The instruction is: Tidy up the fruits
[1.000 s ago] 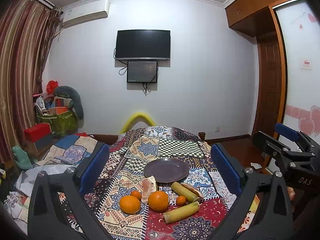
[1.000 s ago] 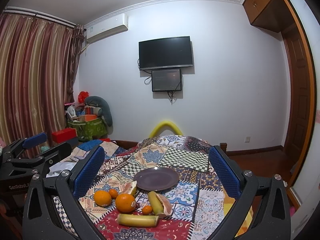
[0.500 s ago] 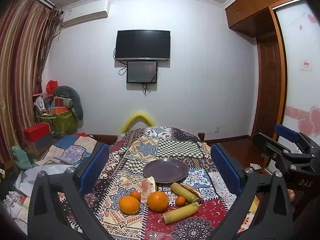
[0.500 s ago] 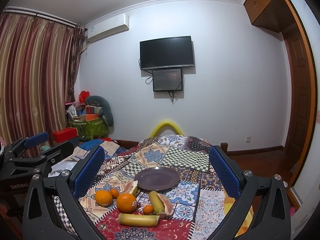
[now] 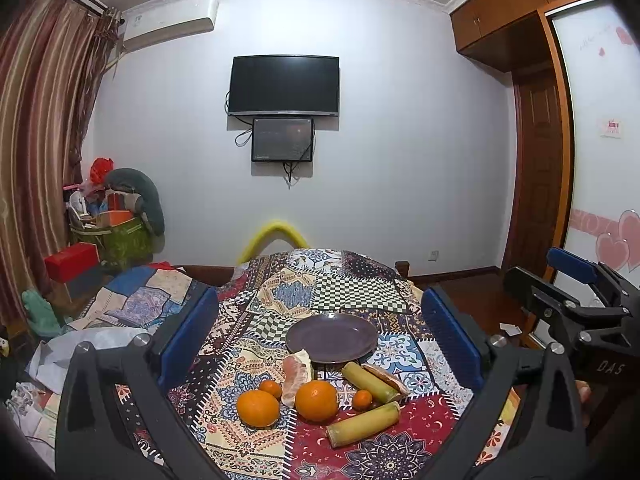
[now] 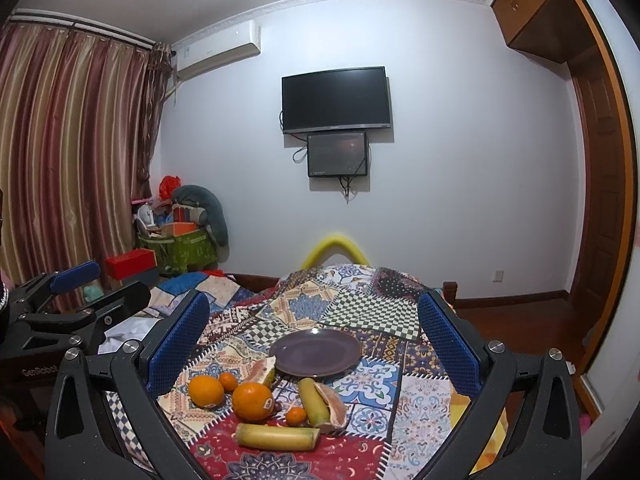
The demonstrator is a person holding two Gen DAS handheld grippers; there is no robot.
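- While both tools hang above the near edge of the bench, the left hand-held gripper [image 5: 320, 344] has its blue pads spread wide and grasps nothing.
- The right hand-held gripper [image 6: 314, 344] is released in the same way, with nothing between its pads.
- Between the pads one sees the fruits, all lying on the patchwork cloth [image 5: 344, 288]: two big oranges [image 5: 317, 400], small tangerines [image 5: 362, 399], two sugarcane pieces [image 5: 363, 424] and peeled pomelo pieces [image 5: 296, 372].
- Just behind them stands the dark plate [image 5: 332, 338], which holds nothing; I judge it is the place where the fruits must go, so no fruit is organized yet.
- I think the wide opening suits a first grasp of a round orange, which may roll if pushed from one side.
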